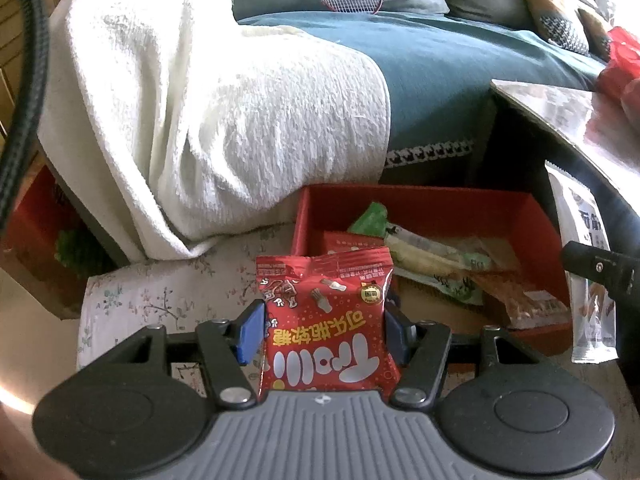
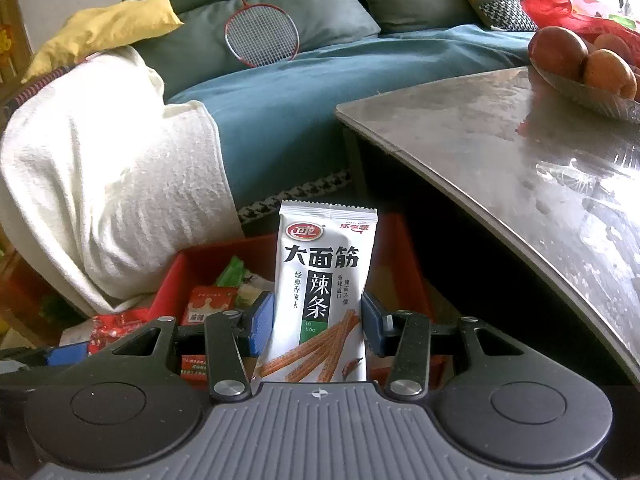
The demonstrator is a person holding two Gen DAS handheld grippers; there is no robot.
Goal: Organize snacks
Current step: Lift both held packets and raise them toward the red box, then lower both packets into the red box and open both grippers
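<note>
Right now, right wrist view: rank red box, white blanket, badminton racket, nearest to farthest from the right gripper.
1. Red box: just beyond the right gripper, behind the white spicy-strip packet it holds.
2. White blanket: left, draped over the sofa edge.
3. Badminton racket: farthest, leaning on the sofa back cushions.

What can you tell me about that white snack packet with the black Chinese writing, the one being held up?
The white snack packet is a tall, narrow, glossy plastic pouch with a crimped, zigzag top edge. It carries a red oval logo, bold black characters, a dark and green label strip, and a picture of reddish-brown spicy sticks. It looks sealed and stands upright, pinched at its sides between the blue pads of the right gripper, in front of the red box of snacks.
</note>
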